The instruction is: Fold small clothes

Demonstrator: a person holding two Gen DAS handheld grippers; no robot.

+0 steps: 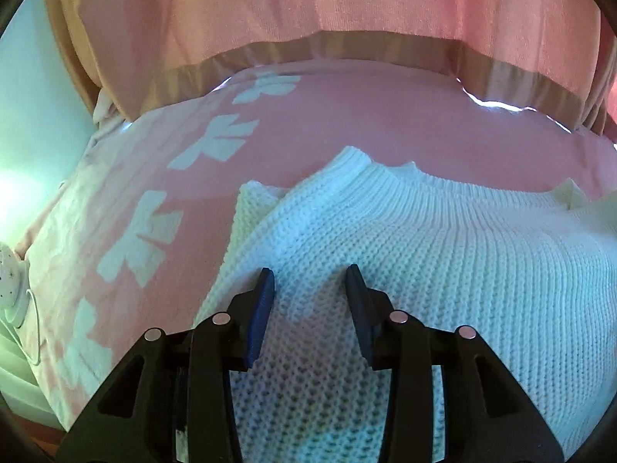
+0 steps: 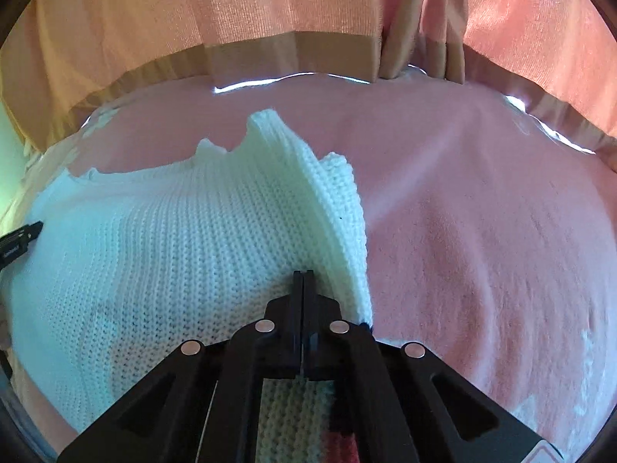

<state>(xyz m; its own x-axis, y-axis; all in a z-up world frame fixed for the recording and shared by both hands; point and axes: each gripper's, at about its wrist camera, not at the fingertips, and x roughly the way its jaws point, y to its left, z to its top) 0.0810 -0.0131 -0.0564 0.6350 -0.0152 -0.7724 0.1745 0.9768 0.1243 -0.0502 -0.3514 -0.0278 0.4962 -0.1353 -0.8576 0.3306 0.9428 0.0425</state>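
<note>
On pink bedspread [image 1: 347, 123], white knit sweater [image 1: 443, 239], folded

Sweater [image 1: 443, 239] hem (lower edge) cut off

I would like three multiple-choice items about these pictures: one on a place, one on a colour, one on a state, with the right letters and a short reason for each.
1. Where does the white knitted sweater lie?
A. on a pink cover
B. in a basket
C. on a bare wooden floor

2. What colour are the bow shapes printed on the pink cover?
A. black
B. white
C. green

3. How does the left gripper stand?
A. shut on a sock
B. open over the knit
C. out of view

Key: 1 A, pink cover shows all around the sweater; 2 B, the bows are pale white on pink; 3 B, a wide gap between its fingers shows knit, while the right gripper has its fingers together.
</note>
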